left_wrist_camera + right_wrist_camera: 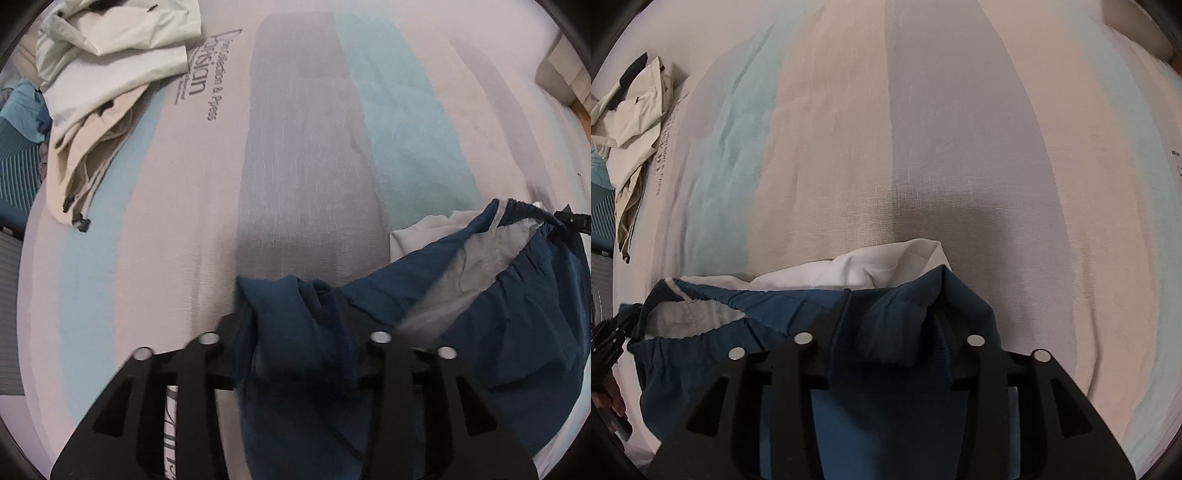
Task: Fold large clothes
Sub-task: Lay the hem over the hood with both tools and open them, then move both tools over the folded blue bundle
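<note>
Left gripper (pixel 295 332) jaws part-spread with a navy garment (pixel 498 332) fold loose between them, right gripper (pixel 890 334) likewise, garment bunched on the striped bedsheet (pixel 960 129), waistband running between both grippers, cream jacket (pixel 110 66) well apart.

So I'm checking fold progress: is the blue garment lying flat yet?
No. The blue garment is bunched, its waistband gaping and pale lining showing; fabric sits between both grippers' fingers.

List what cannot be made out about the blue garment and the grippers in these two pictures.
- Blue garment: its lower part is cut off by both views' bottom edge.
- Left gripper: fingertips buried in blue cloth.
- Right gripper: cloth covers the gap.
- Beige jacket: cut off by the edge.
</note>
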A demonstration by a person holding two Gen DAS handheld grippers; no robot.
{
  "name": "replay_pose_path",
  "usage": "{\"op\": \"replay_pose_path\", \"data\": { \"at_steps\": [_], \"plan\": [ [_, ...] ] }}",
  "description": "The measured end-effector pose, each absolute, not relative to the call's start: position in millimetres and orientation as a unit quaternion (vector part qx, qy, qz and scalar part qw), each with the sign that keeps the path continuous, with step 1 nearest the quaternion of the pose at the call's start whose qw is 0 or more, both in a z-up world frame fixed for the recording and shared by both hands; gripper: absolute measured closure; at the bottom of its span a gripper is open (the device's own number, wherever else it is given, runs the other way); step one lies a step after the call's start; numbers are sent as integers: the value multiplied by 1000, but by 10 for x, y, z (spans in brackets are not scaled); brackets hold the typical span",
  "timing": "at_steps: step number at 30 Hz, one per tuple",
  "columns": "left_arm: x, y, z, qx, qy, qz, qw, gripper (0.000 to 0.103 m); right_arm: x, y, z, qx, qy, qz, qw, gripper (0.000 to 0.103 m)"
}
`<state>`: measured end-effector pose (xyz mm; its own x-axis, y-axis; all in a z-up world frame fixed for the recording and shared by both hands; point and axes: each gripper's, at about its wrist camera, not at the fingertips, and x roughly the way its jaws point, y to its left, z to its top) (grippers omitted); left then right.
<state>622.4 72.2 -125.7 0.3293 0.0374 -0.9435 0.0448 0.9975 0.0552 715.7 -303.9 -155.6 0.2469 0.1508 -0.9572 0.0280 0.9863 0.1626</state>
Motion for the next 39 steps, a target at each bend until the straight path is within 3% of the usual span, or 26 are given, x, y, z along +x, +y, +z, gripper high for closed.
{"op": "replay_pose_path", "data": {
  "at_steps": [4,17,23,33,39],
  "plan": [
    [6240,756,-1178,30,575,1,818,53,7106,-3056,-1445,79,603,39,793,50],
    [5957,787,-836,14,562,-4,827,43,6677,-3098,-785,67,563,43,823,42],
    [5583,809,-651,-5,559,-6,829,29,6225,-2969,-555,54,554,56,829,33],
    [4946,1129,-692,-55,577,-13,815,14,5499,-2429,-488,50,548,112,828,15],
    [4883,1268,-915,-91,599,-38,795,6,5304,-1958,-605,41,551,165,817,15]
  ]
}}
